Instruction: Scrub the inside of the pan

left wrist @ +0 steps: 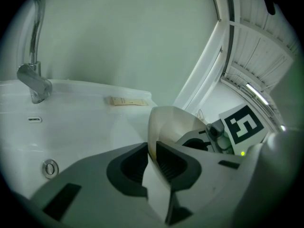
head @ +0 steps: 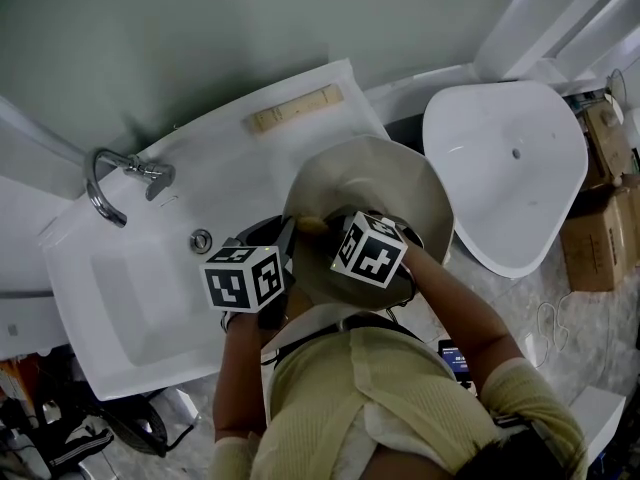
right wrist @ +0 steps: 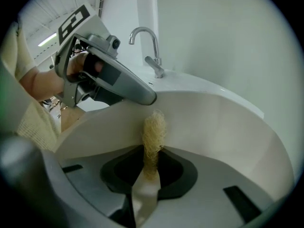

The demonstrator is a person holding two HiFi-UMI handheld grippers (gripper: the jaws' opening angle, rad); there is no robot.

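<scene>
Currently a cream-coloured pan (head: 372,180) is held tilted above the right end of a white sink (head: 130,303), its open inside turned towards the person. The pan's rim is clamped by the left hand-held gripper (left wrist: 152,161): in the left gripper view one dark pad is seen on each side of the thin pan wall, pressed against it. The right hand-held gripper (right wrist: 151,169) is closed on a pale yellow fibrous scrubber (right wrist: 154,129), which is pinched between the jaws and stands up out of them inside the pan. In the right gripper view the scrubber's frayed tip is seen just below the tip of the left hand-held gripper, close before the pan's smooth inner wall; whether it touches that wall cannot be told. In the head view the two marker cubes are seen side by side over the near rim of the pan, the right one reaching into the bowl. A chrome faucet (head: 108,180) is mounted at the sink's back left corner, and a round metal fitting (head: 202,240) is set in the basin wall near it. A beige strip (head: 297,108) is laid on the sink's back ledge, beyond the pan. A second white basin (head: 510,173) is seen to the right, well apart from the sink, with cardboard boxes (head: 600,223) beside it
</scene>
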